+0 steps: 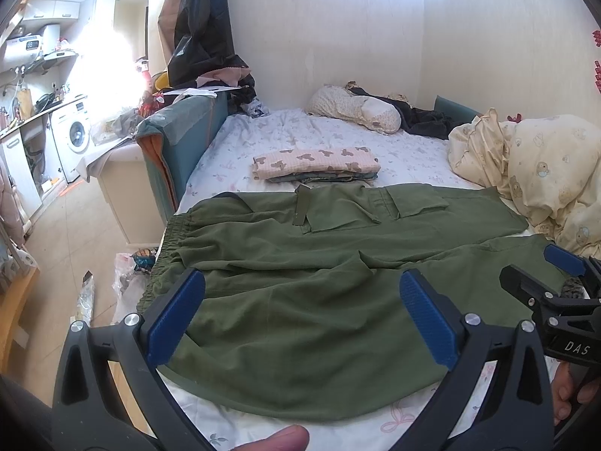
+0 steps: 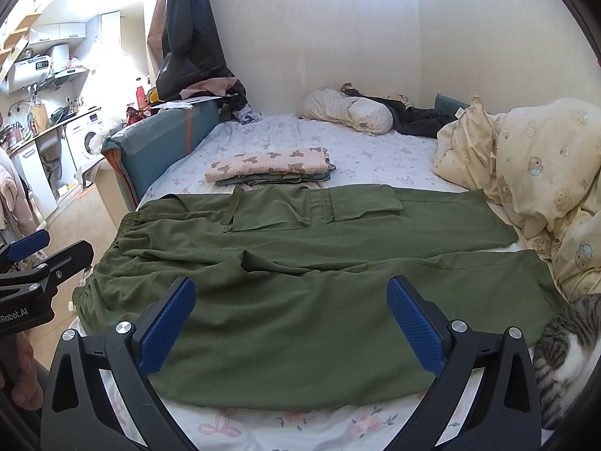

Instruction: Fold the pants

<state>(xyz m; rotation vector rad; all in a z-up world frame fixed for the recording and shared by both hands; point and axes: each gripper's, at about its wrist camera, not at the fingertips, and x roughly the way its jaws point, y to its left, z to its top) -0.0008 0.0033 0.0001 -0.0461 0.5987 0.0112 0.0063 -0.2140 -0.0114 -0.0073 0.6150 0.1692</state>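
Note:
Olive green cargo pants lie spread flat across the bed, with the elastic waistband at the left and both legs running right. In the left wrist view my left gripper is open, hovering over the near leg close to the waist, with nothing between its blue pads. My right gripper is also open and empty, hovering over the near leg further right. Each gripper shows at the edge of the other's view: the right gripper and the left gripper.
A folded stack of clothes lies just beyond the pants. A cream duvet is heaped at the right, beside the leg ends. A tabby cat lies at the near right bed edge. The bed drops to the floor on the left.

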